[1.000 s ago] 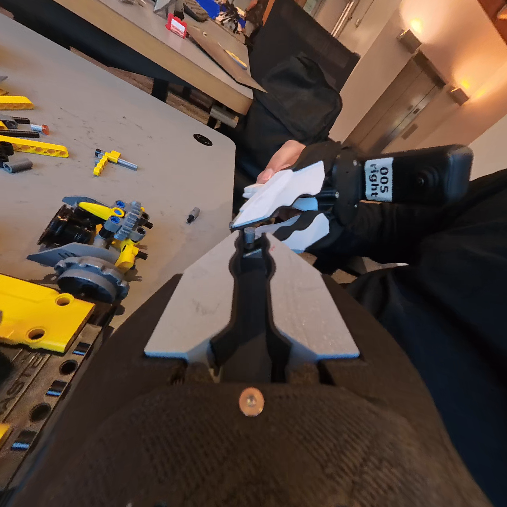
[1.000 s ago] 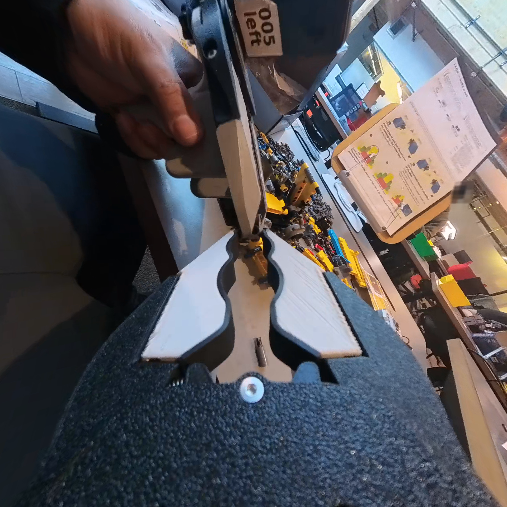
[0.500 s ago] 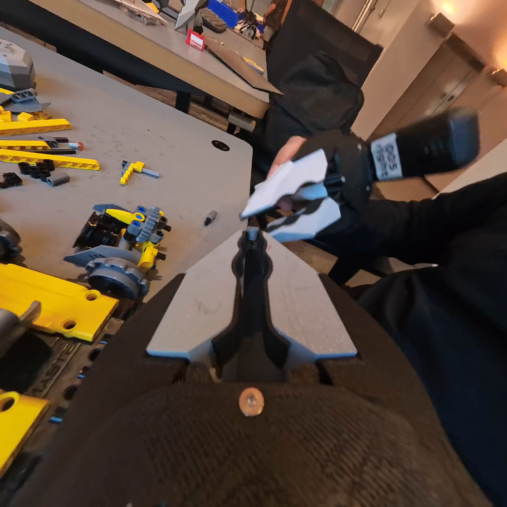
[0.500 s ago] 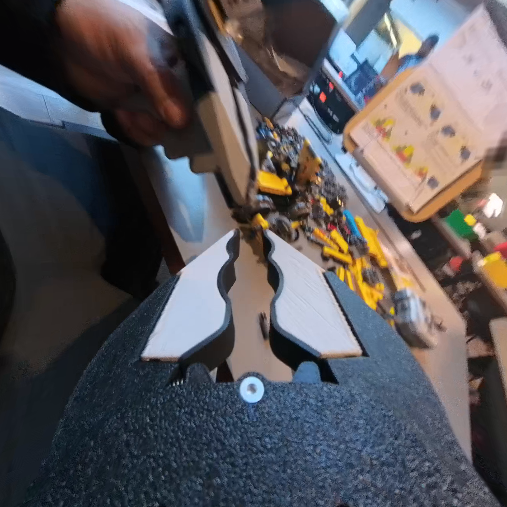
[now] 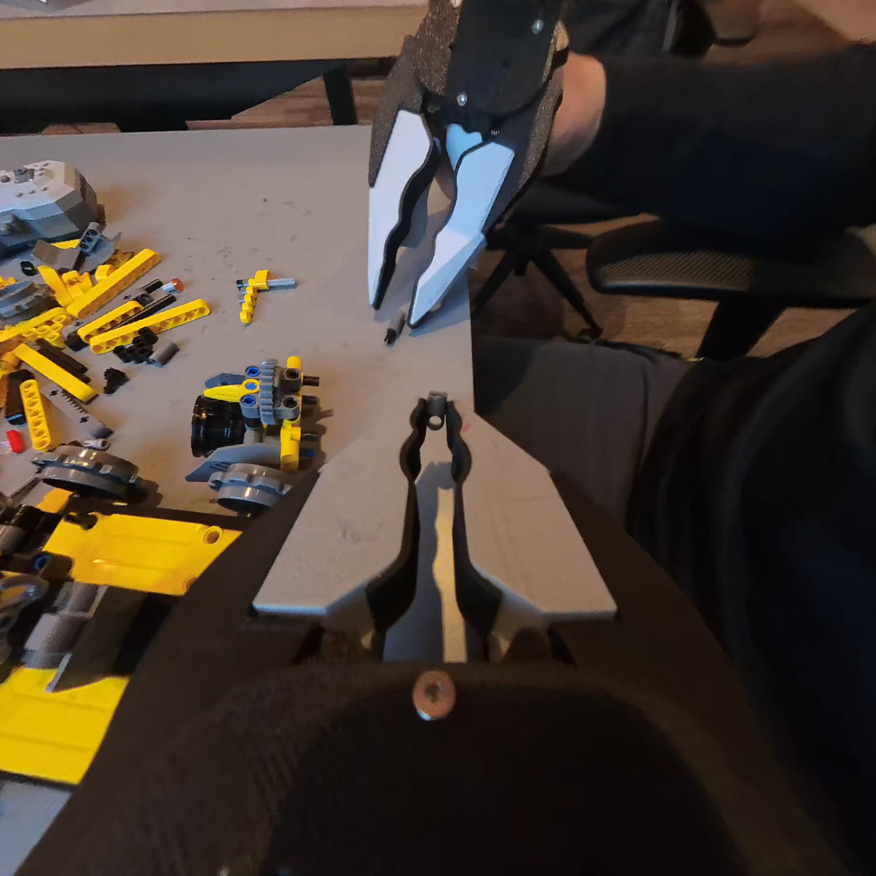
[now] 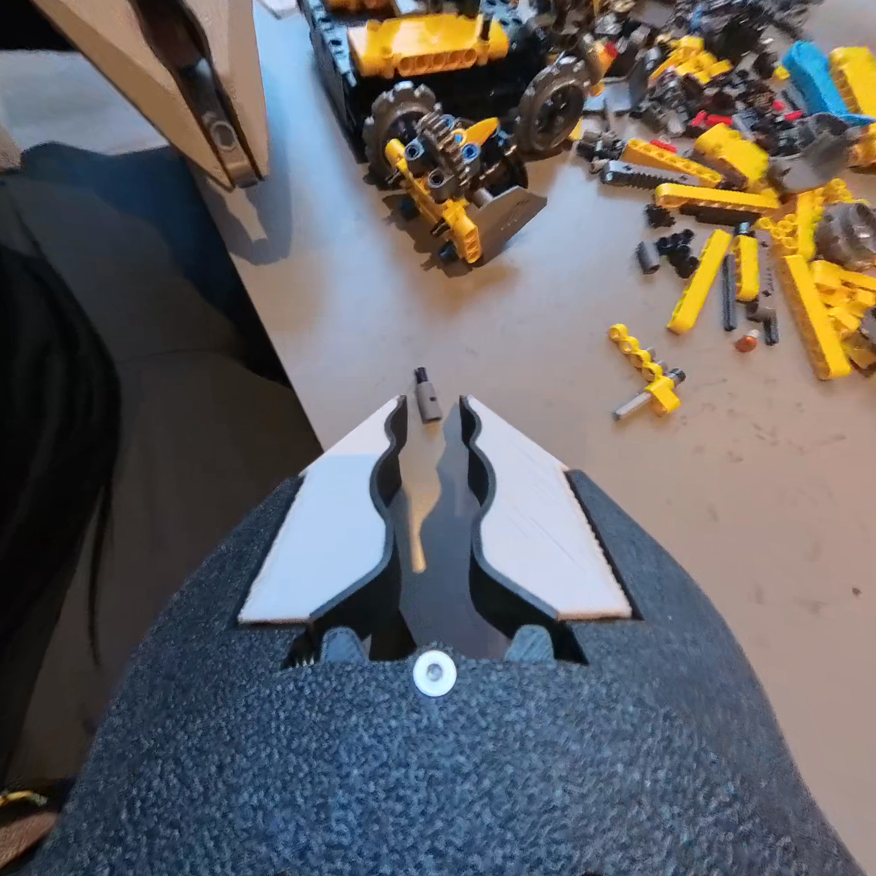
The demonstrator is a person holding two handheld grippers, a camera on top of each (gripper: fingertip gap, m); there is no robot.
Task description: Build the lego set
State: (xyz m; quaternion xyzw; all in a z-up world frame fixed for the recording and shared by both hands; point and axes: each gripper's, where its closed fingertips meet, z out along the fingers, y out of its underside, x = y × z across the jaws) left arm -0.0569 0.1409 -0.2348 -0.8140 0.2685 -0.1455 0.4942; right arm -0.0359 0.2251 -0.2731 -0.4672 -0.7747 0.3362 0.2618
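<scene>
Currently left gripper (image 5: 436, 408) pinches a small grey connector (image 5: 436, 411) at its fingertips, clear of the table (image 5: 294, 208); right gripper (image 6: 432, 403) gapes, empty, tips straddling a dark pin (image 6: 427, 397) by the edge.

Grey connector (image 5: 436, 410) pinched, dark pin (image 6: 428, 396) probably flat

In the right wrist view, bare table (image 6: 545, 464) fills the centre and lower right, with only a small grey pin (image 6: 429, 396) lying just ahead of the fingertips. A geared yellow-and-black assembly (image 6: 450, 189) blocks upper centre, and loose yellow beams (image 6: 758, 265) crowd the upper right. The table edge drops off at left.
</scene>
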